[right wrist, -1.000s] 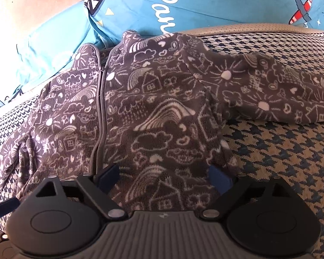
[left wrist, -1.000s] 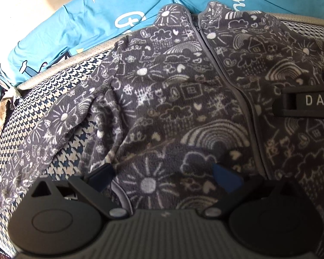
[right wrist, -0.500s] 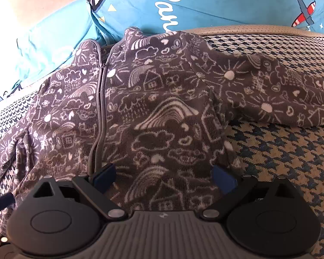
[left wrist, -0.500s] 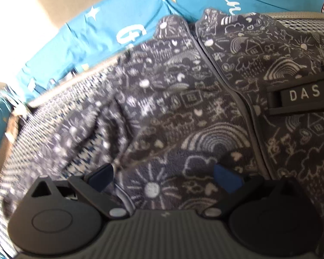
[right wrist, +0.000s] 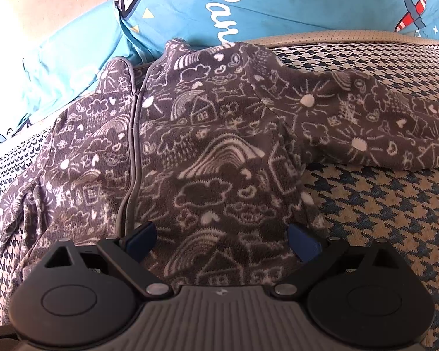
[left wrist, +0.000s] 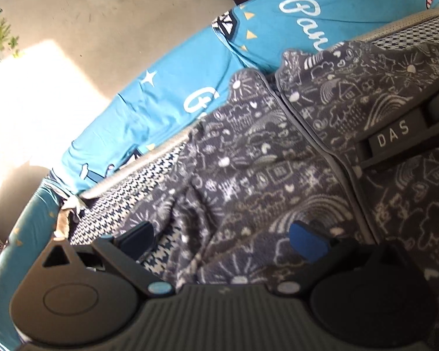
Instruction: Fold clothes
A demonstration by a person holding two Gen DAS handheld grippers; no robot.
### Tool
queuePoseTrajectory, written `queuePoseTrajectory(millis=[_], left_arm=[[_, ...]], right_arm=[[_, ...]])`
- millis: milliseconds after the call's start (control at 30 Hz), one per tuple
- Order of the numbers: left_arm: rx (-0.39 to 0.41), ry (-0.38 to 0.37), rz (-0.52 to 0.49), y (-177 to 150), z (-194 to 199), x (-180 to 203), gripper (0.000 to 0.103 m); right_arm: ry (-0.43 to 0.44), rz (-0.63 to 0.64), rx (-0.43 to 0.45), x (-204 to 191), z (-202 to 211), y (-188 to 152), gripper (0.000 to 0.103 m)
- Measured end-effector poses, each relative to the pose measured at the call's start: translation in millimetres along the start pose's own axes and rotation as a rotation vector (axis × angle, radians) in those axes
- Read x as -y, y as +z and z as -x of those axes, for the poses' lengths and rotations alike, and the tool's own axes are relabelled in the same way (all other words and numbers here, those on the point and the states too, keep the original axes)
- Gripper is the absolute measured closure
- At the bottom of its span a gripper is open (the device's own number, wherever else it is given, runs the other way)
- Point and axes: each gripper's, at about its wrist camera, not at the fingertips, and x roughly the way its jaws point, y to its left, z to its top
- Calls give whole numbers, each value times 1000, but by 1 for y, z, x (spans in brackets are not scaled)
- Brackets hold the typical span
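A dark grey fleece zip-front jacket printed with white doodles [right wrist: 213, 158] lies front-up and spread on a blue-and-cream houndstooth-upholstered surface [right wrist: 380, 204], its collar toward 12 o'clock against a bright blue printed cushion [right wrist: 248, 8]. One sleeve [right wrist: 380, 128] stretches out flat toward 3 o'clock in the right wrist view; the other sleeve [left wrist: 161, 207] lies rumpled toward 9 o'clock in the left wrist view.

The left gripper [left wrist: 222, 235] sits low over the hem edge at the jacket's left side, fingers spread wide with fleece lying between them but not pinched. It is tilted, its view rolled counter-clockwise. The right gripper [right wrist: 222, 238] is level over the lower right front panel, fingers likewise spread apart and holding nothing; its body also shows at 3 o'clock in the left wrist view.

The step in hand appears to be the first grasp before any fold: the garment is laid out, unfolded. The next move likely calls for closing on an edge or sleeve and carrying it across the zip [right wrist: 133, 134], taking care to catch both fleece layers.
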Motion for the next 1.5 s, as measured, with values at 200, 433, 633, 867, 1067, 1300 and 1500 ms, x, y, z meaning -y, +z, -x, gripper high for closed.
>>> queuePoseTrajectory(millis=[200,433,633,867,1067,1300,1500], left_arm=[[4,-8,29,1,3,-6,0],[43,72,27,2,5,-10,0],[118,163,-6,3,13,-9,0],[138,171,-11,3,16,-8,0],[156,229,-22,3,16,-8,0],[210,327,-58,3,22,-4,0],[256,364,-69,2,27,-4,0]], right_arm=[[1,2,0,0,0,0,5],[-2,8,1,0,-1,0,5],[-2,11,0,0,-1,0,4],[-6,15,0,-1,-1,0,4],[-6,17,0,-1,-2,-1,4],[-5,20,-1,0,-2,0,4],[-9,23,0,-2,-2,-1,4]])
